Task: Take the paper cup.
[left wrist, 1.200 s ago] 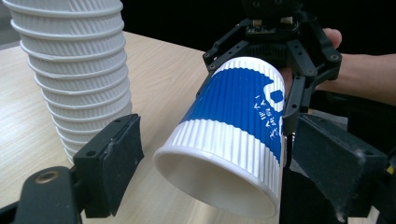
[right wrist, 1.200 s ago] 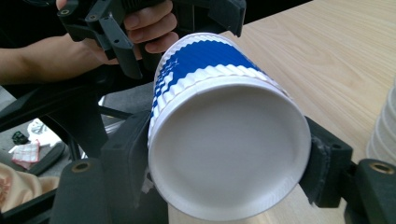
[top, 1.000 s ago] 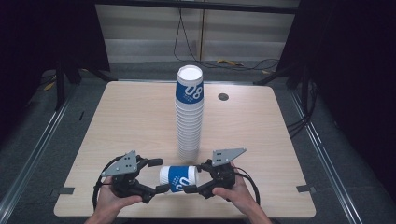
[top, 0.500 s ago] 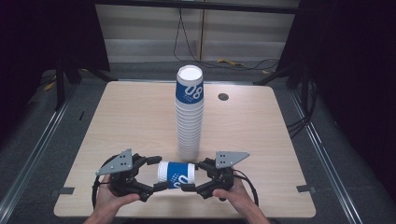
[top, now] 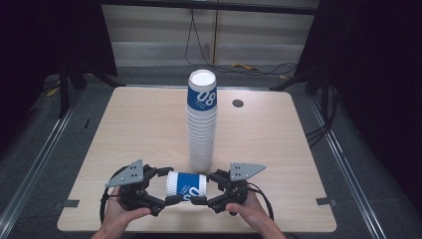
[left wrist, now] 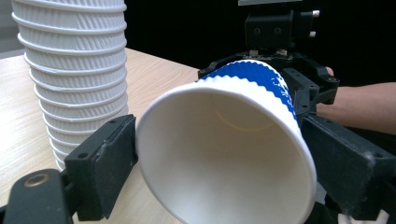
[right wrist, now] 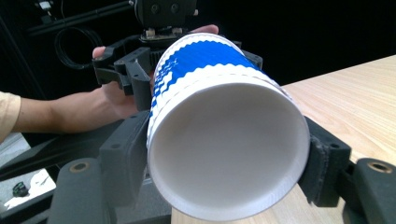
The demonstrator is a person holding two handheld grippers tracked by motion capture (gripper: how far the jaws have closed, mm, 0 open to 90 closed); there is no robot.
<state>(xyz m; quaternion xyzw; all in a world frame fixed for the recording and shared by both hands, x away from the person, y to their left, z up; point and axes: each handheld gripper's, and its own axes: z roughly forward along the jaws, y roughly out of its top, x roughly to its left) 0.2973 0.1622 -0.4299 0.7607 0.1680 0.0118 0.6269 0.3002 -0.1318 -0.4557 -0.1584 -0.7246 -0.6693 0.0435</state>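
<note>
Holding the paper cup (top: 186, 183) sideways just above the surface (top: 124, 129), in front of the tall cup stack (top: 201, 124), both claws are clamped on it, left claw (top: 171, 185) at the rim, right claw (top: 200, 188) at the base. I'd pull straight apart, gently, no crushing.

My matt black plastic jaws flank a ribbed paper cup (left wrist: 224, 149), smooth inside. The cup stack (top: 201, 124) is ridged paper; the table (top: 139, 129) looks like pale matt wood.
</note>
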